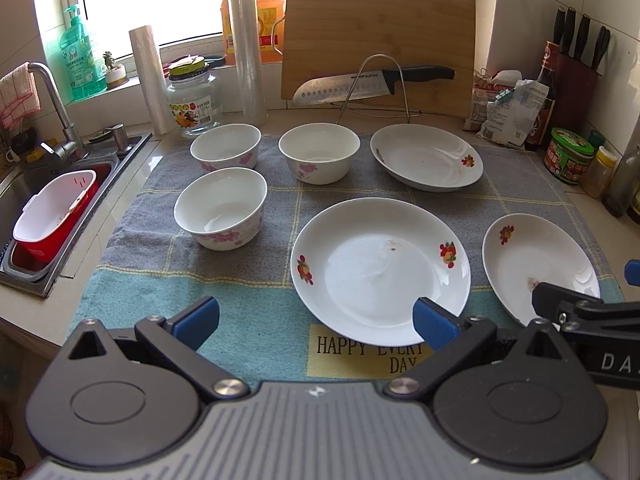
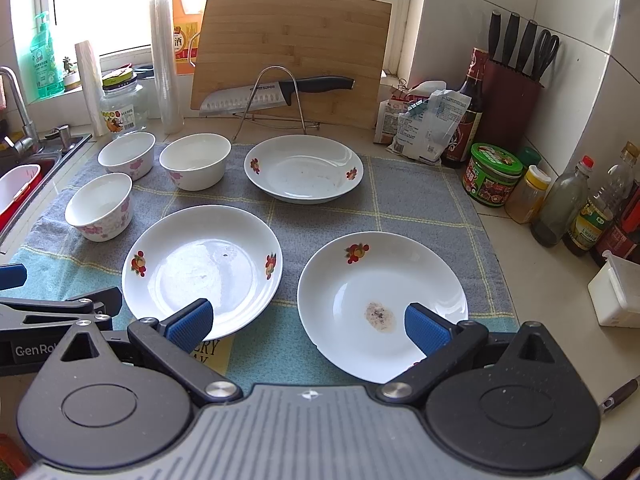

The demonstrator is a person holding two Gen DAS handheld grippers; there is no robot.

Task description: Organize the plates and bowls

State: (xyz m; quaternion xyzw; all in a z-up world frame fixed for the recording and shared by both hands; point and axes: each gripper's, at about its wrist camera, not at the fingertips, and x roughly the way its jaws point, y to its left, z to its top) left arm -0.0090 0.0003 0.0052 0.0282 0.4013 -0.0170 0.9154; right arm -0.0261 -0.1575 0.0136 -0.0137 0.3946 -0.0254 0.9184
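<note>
Bowls (image 1: pixel 225 147): three; plates (image 2: pixel 202 271): three, on towel (image 1: pixel 248 312). Left gripper (image 1: pixel 316 322), right gripper (image 2: pixel 308 322): both spread wide, empty.

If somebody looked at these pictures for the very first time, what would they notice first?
Probably the white dishes spread over the checked towel: three flowered bowls on the left and three fruit-patterned plates in the middle and right. The near right plate has a brownish smear in its middle. Behind them, a big knife rests on a wire rack against a wooden cutting board.
</note>
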